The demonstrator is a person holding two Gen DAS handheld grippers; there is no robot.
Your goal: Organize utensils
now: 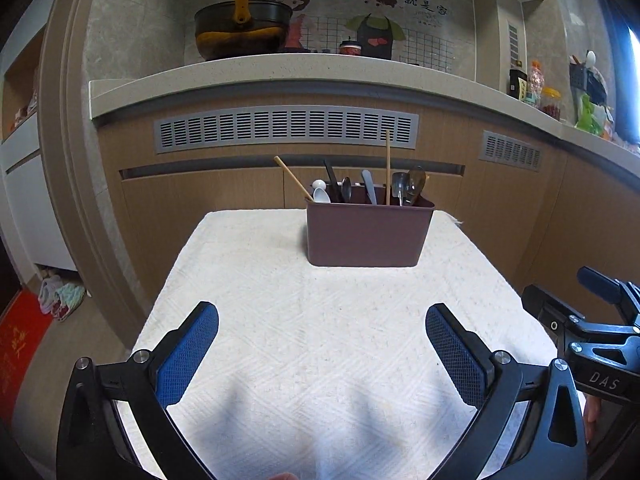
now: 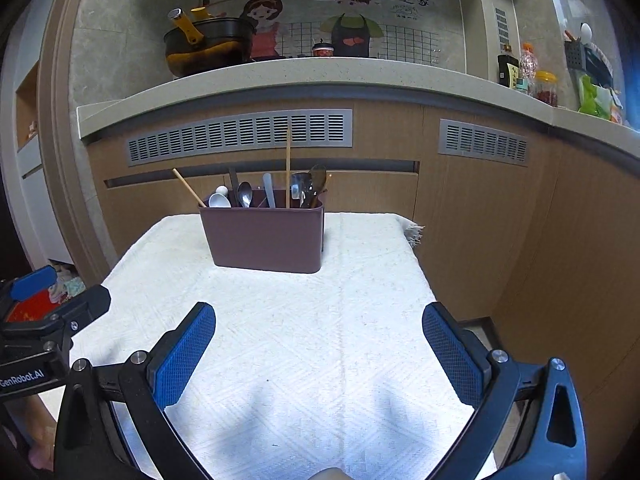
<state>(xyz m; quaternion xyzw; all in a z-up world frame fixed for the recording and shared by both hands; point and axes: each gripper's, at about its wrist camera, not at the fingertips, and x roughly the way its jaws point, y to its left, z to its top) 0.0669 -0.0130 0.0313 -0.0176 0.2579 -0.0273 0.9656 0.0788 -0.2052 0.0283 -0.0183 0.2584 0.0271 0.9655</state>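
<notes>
Left wrist view shows the left gripper (image 1: 322, 344) with its blue fingers (image 1: 188, 354) spread wide over the white cloth (image 1: 320, 320) on the desk, nothing between them; the right gripper (image 2: 319, 344) stands just as wide and just as empty. The utensils (image 1: 370, 186) already stand upright in the brown holder (image 1: 368, 236) at the far end of the desk, well apart from both grippers, and no loose piece lies on the cloth in either view, so the sorting looks finished or nearly so. If either hand goes back in, the main risk is the tall upright chopstick (image 1: 387, 168) and the leaning chopstick (image 1: 292, 178) at the holder's left: a wide-open finger could catch one and tip the light holder or flick pieces out. Dragging a finger over the cloth could also bunch it and shift the holder. Hidden from both views are the holder's inner dividers and the utensils' lower halves, so which compartment each sits in cannot be told; the desk's near edge is cut off behind the grippers.
</notes>
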